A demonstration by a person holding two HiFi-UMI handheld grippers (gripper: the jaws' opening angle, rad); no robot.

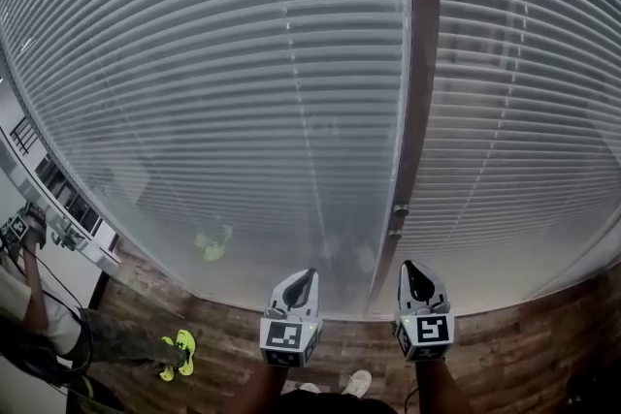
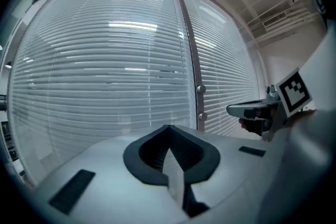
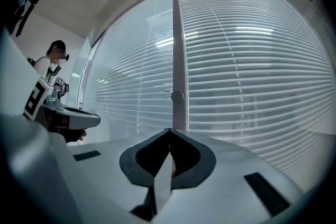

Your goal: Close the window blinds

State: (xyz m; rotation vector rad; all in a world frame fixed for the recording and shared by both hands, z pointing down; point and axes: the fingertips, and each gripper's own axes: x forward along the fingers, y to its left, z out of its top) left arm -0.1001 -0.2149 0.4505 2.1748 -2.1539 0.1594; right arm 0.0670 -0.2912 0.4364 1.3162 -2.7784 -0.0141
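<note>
Window blinds (image 1: 243, 92), pale horizontal slats, hung in two panels split by a dark upright frame bar (image 1: 415, 63), lowered fully down the glass, set ahead of the left gripper (image 1: 309, 275) and right gripper (image 1: 409, 266), touched by neither.

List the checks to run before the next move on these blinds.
1. Left gripper empty: ok, jaws shut on nothing.
2. Right gripper ready to grasp: not ok, jaws shut and empty.
3. Knob on the frame post reachable: ok, straight ahead of the Right gripper, unobstructed.
4. Slats fully closed: cannot tell.
5. Bystander away from both grippers: ok, off to the left.
</note>
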